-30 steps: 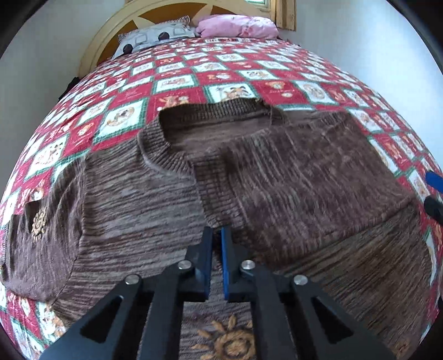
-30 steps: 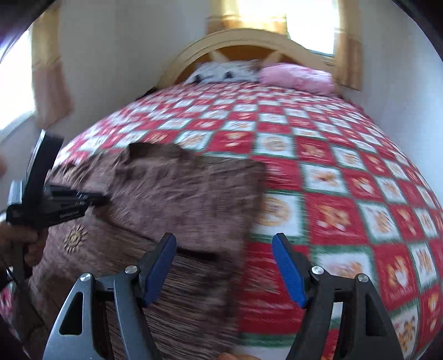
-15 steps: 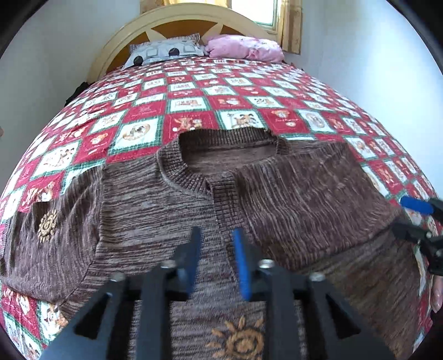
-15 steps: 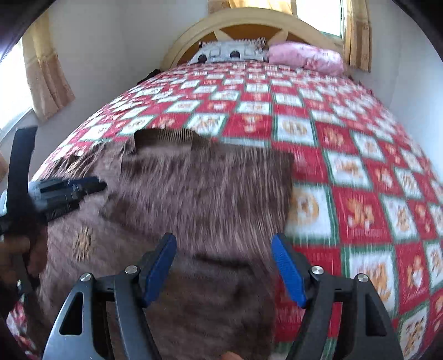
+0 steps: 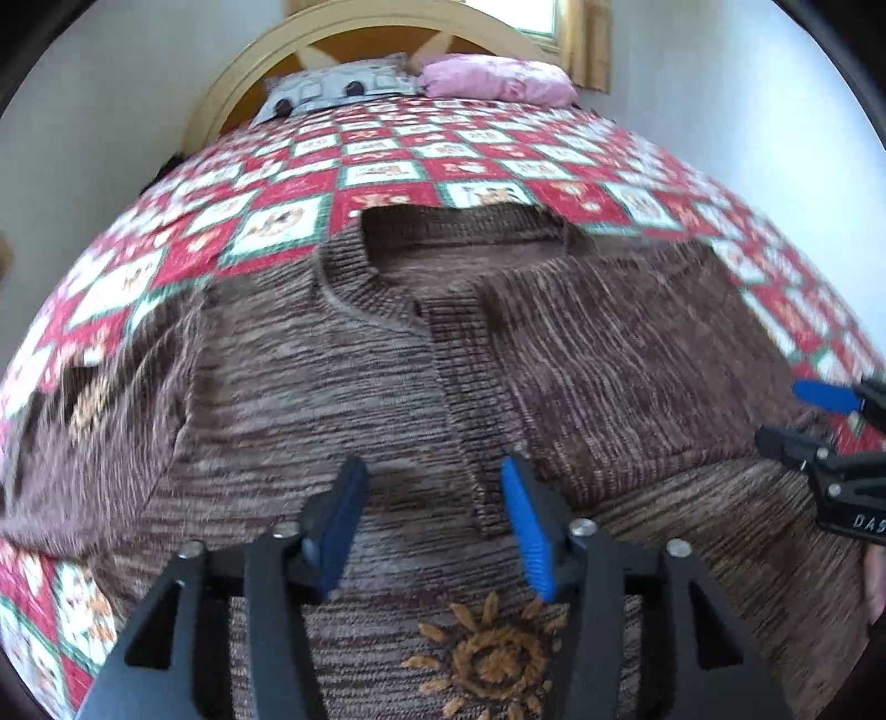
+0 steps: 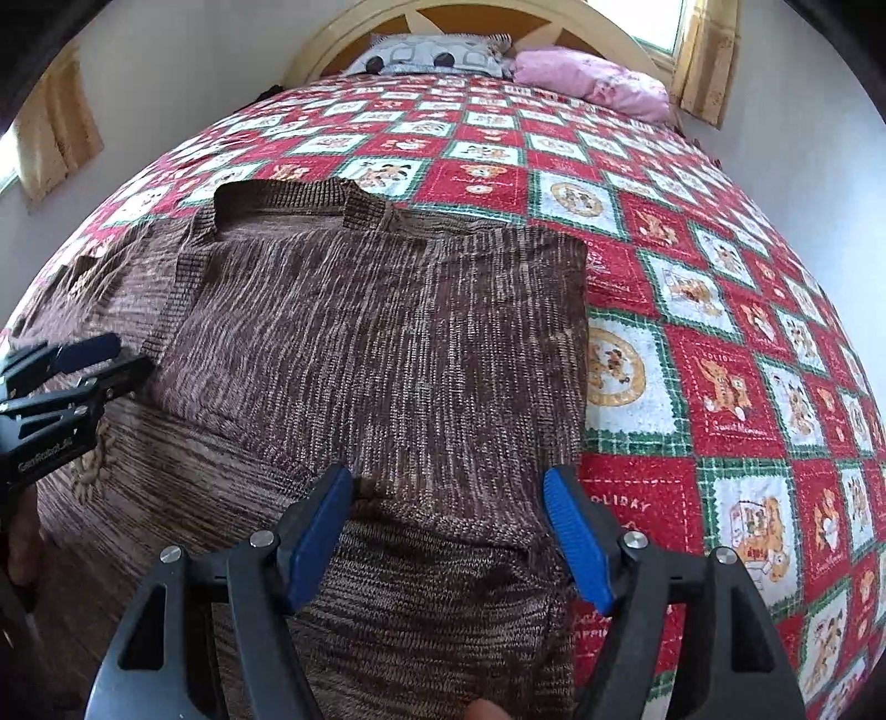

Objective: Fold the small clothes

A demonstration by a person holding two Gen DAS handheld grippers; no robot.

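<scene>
A brown knit sweater (image 5: pixel 343 382) lies flat on the bed, neck hole toward the headboard. Its right sleeve (image 5: pixel 609 354) is folded in across the chest; the left sleeve (image 5: pixel 94 421) lies spread out to the left. An orange sun motif (image 5: pixel 493 659) sits near the hem. My left gripper (image 5: pixel 432 487) is open and empty just above the sweater's middle. My right gripper (image 6: pixel 448 487) is open and empty over the folded sleeve (image 6: pixel 387 343) near the sweater's right edge. Each gripper shows at the edge of the other's view.
The bed is covered by a red, green and white patchwork quilt (image 6: pixel 720 332). A grey pillow (image 6: pixel 437 55) and a pink pillow (image 6: pixel 592 83) lie by the wooden headboard (image 5: pixel 354 39). White walls flank the bed, with curtained windows (image 6: pixel 703 55).
My left gripper has opened from shut and let go of the folded sleeve, which now rests on the chest. My right gripper has moved left over the sweater, still open.
</scene>
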